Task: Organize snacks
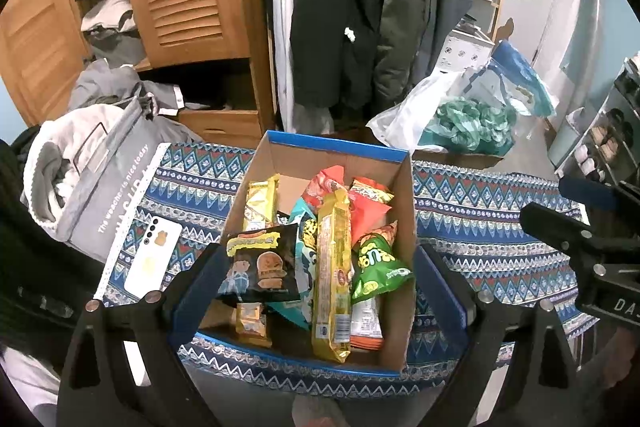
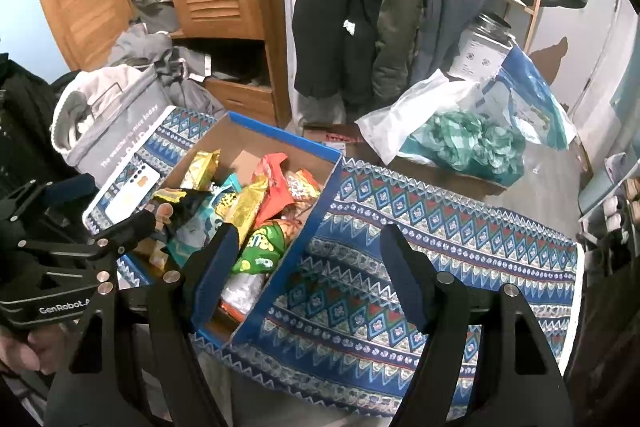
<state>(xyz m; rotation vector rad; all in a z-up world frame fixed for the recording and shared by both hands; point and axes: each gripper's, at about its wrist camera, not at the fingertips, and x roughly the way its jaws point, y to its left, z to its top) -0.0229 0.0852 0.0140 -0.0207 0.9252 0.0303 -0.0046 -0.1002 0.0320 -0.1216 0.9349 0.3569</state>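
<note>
Left tongs (image 1: 320,283) astride snack box (image 1: 404,227)

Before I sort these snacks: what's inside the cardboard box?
The cardboard box holds a long yellow packet lying on top, a green bag, a black bag and orange bags. Whatever lies beneath them is covered.

Box (image 1: 404,195) open-topped, packed with snacks (image 1: 334,267); bare cloth (image 2: 420,247) right; phone (image 1: 154,259), bag (image 1: 100,187) crowd left.
</note>
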